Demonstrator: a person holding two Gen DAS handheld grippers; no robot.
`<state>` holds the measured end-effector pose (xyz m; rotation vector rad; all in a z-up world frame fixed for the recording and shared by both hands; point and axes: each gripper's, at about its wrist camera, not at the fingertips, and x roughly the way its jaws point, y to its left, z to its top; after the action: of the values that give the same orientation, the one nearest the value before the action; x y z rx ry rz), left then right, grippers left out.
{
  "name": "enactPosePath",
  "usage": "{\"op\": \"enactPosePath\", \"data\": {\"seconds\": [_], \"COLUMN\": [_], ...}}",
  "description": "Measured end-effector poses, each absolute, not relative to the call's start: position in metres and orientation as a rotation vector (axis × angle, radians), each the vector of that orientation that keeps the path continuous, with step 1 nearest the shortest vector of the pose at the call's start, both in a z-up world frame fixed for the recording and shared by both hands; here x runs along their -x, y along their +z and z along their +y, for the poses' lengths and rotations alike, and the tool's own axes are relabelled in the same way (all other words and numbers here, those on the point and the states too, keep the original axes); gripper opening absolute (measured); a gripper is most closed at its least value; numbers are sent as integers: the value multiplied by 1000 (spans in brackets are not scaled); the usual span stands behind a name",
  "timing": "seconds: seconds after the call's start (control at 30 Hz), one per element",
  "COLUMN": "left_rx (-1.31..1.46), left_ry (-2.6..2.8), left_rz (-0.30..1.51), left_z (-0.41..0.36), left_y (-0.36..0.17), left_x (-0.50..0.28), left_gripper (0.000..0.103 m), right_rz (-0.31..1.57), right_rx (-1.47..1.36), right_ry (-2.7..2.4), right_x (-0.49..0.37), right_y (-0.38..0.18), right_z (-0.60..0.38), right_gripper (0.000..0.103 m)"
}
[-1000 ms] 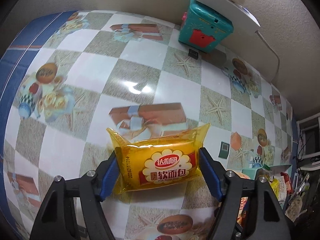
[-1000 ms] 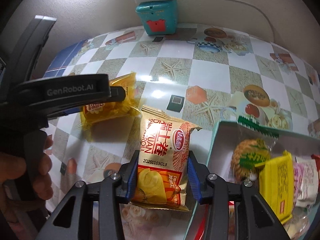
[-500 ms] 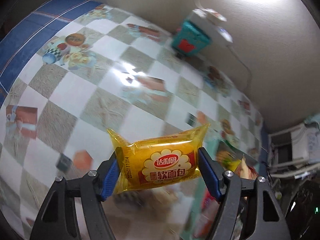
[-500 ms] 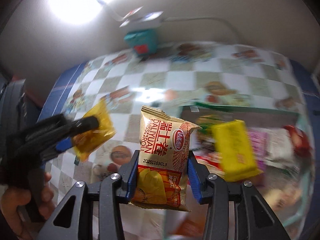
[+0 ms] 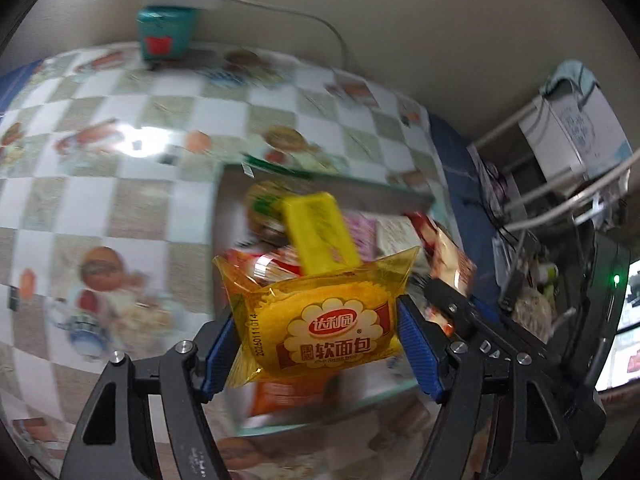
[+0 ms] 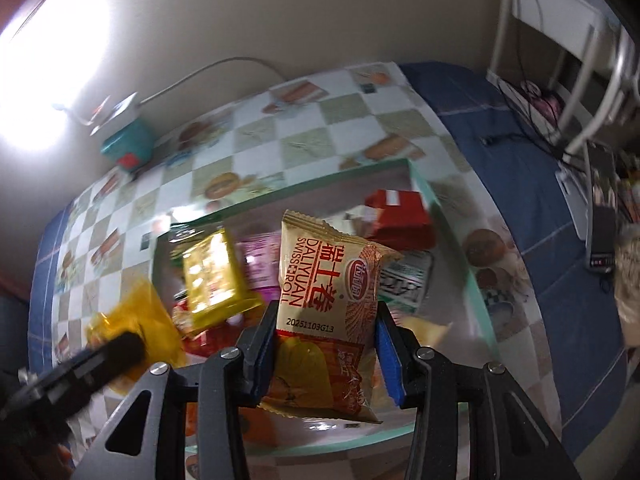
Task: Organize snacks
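My left gripper [image 5: 320, 344] is shut on a yellow soft-bread packet [image 5: 324, 328] and holds it in the air over the near left part of a teal-rimmed snack box [image 5: 320, 178]. My right gripper [image 6: 326, 344] is shut on a tan Swiss-roll packet [image 6: 324, 300], held upright above the same box [image 6: 456, 240]. The box holds several snacks, among them a yellow bar [image 5: 316, 236] and a red packet [image 6: 400, 216]. The left gripper with its yellow packet [image 6: 132, 320] shows at the lower left of the right wrist view.
The box sits on a checkered tablecloth [image 5: 100, 200]. A teal toy box [image 5: 166, 32] with a white power strip on it stands by the back wall. A blue cloth edge [image 6: 520, 152] and a cluttered white rack [image 5: 560, 152] lie to the right.
Both grippers have swung right with their packets, from above the bare tablecloth to above the snack box. Both grips are unchanged.
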<state>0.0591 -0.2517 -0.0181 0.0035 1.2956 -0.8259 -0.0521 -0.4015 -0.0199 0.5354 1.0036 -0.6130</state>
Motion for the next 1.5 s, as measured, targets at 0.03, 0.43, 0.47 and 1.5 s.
{"op": "enactPosePath", "data": {"seconds": [0.03, 0.43, 0.47, 1.5], "left_rx": [2, 82, 80, -206], "left_ry": [-836, -843, -840, -391], "left_rz": [1311, 1368, 1359, 988], "left_z": [-258, -253, -250, -106], "left_y": [-22, -29, -26, -2], "left_x": [-57, -56, -55, -5], "left_gripper": [75, 86, 86, 100], "right_rz": [1000, 975, 974, 925], "right_rx": [-549, -628, -630, -399], "right_ry": [-610, -571, -577, -514], "right_x": [53, 54, 55, 106], "right_y": [-22, -29, -28, -4], "right_z": [-405, -413, -412, -292], "right_gripper": [47, 65, 65, 103]}}
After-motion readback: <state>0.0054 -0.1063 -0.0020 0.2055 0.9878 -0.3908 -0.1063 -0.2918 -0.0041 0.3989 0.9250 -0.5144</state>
